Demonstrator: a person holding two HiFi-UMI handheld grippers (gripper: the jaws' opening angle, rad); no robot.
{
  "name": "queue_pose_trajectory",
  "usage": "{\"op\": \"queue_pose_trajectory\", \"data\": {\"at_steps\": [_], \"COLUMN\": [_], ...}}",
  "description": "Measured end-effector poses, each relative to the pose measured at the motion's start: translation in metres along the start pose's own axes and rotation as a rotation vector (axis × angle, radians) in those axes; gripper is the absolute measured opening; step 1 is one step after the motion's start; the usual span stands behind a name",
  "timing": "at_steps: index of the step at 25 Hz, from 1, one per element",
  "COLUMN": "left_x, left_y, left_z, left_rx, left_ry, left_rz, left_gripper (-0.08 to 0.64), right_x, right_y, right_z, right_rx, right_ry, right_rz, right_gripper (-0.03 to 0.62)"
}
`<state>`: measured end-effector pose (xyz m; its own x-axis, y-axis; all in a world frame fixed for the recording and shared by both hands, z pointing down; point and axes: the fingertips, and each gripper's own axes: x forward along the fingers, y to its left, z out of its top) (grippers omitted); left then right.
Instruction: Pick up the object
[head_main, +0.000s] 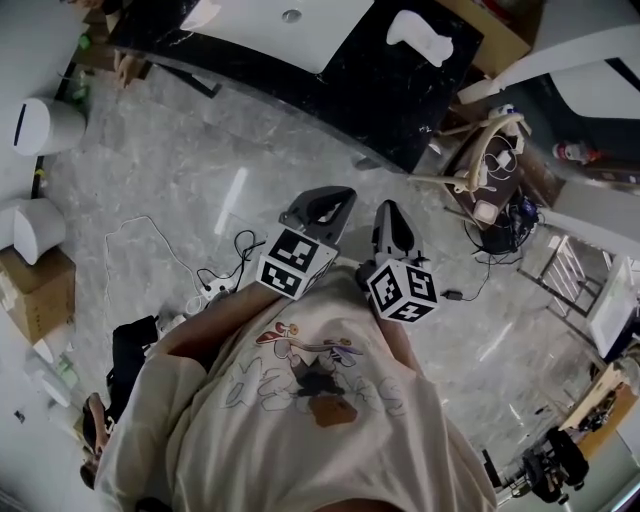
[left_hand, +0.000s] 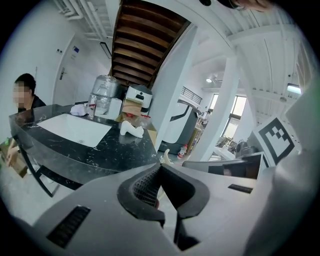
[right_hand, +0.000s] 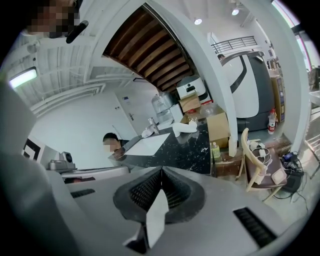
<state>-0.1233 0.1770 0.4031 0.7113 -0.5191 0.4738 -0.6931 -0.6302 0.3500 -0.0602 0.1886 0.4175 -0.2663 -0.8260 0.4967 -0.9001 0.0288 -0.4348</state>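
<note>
Grey marble floor (head_main: 180, 160) spreads out in front of the black bench (head_main: 380, 90), which runs along the far side of the room. Well short of the bench, close against the person's shirt (head_main: 300, 420), the left gripper (head_main: 340, 196) and right gripper (head_main: 390, 208) point toward it side by side, each with its jaws pressed together on nothing. On the bench, just right of its white sink (head_main: 270, 30), lies the white object (head_main: 420, 38), untouched.

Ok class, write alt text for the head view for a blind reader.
Seen from above, a person in a beige T-shirt holds the left gripper and right gripper close together over a grey marble floor. A black counter with a white object lies ahead.
</note>
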Motion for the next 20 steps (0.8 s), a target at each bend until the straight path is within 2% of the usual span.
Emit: {"op": "queue_pose_trajectory", "data": {"at_steps": [5, 12, 20], "left_x": [-0.005, 0.004, 0.021], "left_y": [-0.001, -0.013, -0.016], "left_z": [-0.002, -0.009, -0.004], "left_rx": [-0.006, 0.003, 0.015], "left_ry": [0.001, 0.023, 0.036], "left_rz": [-0.008, -0.032, -0.016], "left_gripper": [0.014, 0.014, 0.014], "right_x": [-0.005, -0.017, -0.010], "right_y": [0.005, -0.014, -0.031], "right_z": [-0.003, -0.005, 0.004], "right_rx": [-0.010, 0.035, 0.046], "right_ry": [-0.005, -0.017, -0.017], "right_rz": [-0.005, -0.042, -0.032], "right_gripper": [0.018, 0.018, 0.018]}}
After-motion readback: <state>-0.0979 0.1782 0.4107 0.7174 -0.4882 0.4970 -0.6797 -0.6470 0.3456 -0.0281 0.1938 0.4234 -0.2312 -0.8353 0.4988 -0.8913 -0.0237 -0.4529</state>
